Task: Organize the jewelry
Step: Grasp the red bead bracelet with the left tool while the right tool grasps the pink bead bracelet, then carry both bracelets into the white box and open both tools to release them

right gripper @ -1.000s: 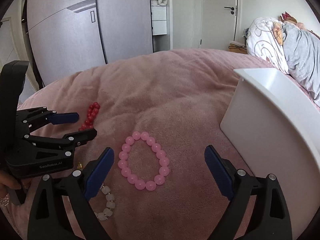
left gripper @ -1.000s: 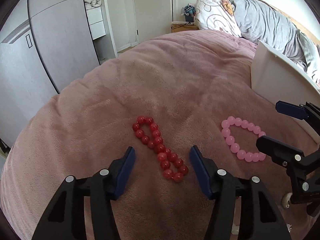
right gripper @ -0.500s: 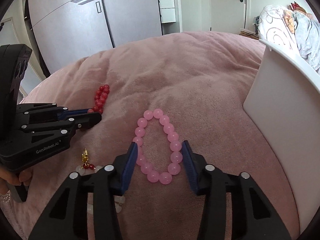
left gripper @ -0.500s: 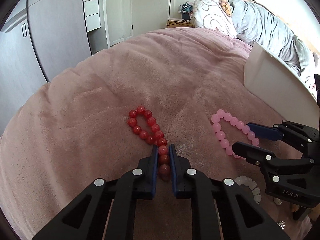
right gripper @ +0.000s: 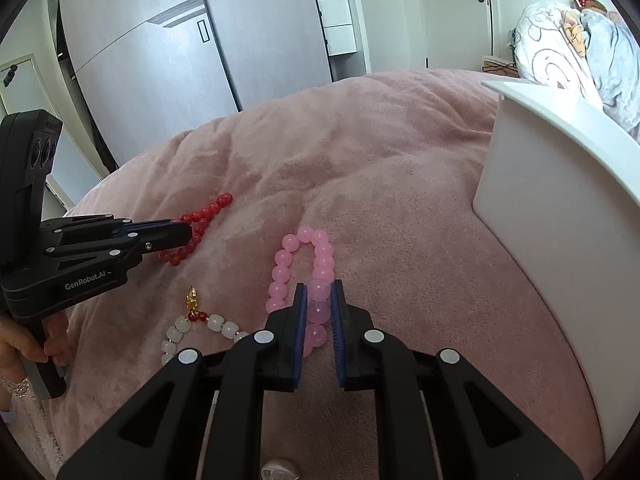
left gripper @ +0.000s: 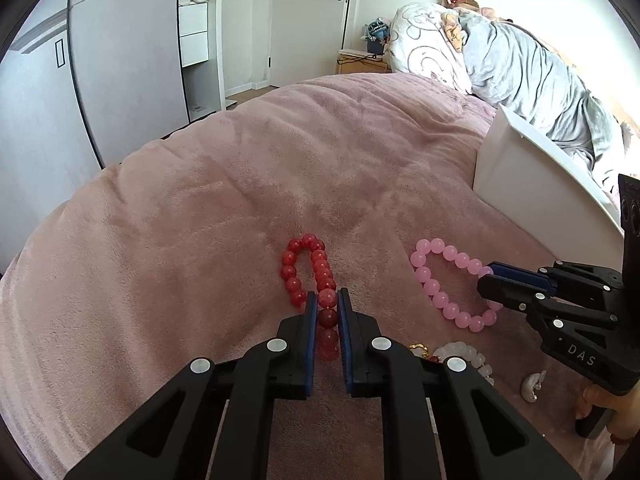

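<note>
A red bead bracelet [left gripper: 306, 270] lies on the pink blanket; my left gripper [left gripper: 327, 300] is shut on its near end, beads pinched between the blue pads. It also shows in the right wrist view [right gripper: 200, 220], with the left gripper [right gripper: 182, 234] on it. A pink bead bracelet [right gripper: 304, 268] lies to the right; my right gripper [right gripper: 319, 294] is shut on its near beads. In the left wrist view the pink bracelet [left gripper: 436, 280] has the right gripper [left gripper: 490, 276] on its far side.
A white box [right gripper: 552, 208] stands on the bed at the right; it also shows in the left wrist view [left gripper: 540, 184]. A white bead bracelet with a gold charm [right gripper: 200, 324] and a pearl earring [left gripper: 532, 386] lie near me. Pillows and a grey duvet [left gripper: 520, 68] lie behind.
Both grippers moved forward and down onto the bracelets. The left one closed on the red bracelet first; the right one then closed fully on the pink bracelet.
</note>
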Available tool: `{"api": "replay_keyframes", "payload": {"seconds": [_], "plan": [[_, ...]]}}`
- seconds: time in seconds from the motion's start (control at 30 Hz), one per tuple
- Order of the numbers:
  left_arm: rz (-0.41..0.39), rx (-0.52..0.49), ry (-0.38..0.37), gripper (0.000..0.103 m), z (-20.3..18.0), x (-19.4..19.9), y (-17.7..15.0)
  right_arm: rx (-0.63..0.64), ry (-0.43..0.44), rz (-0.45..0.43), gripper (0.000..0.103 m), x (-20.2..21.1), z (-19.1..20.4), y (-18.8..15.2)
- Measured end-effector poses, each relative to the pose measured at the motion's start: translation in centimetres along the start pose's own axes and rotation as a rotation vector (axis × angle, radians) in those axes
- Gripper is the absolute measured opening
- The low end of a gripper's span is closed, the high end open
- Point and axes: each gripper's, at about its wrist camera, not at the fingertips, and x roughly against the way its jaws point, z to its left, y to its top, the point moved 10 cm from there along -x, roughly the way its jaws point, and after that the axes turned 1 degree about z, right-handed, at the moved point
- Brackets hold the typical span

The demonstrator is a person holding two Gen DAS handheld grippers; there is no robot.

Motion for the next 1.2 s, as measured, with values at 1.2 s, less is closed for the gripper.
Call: {"api": "replay_keyframes", "payload": {"seconds": [1.2], "plan": [[-0.156, -0.205, -0.162, 0.015, -15.4, 8.5, 6.4, -0.112, -0.176, -0.258, 0.012, 18.8, -7.7, 4.8]]}}
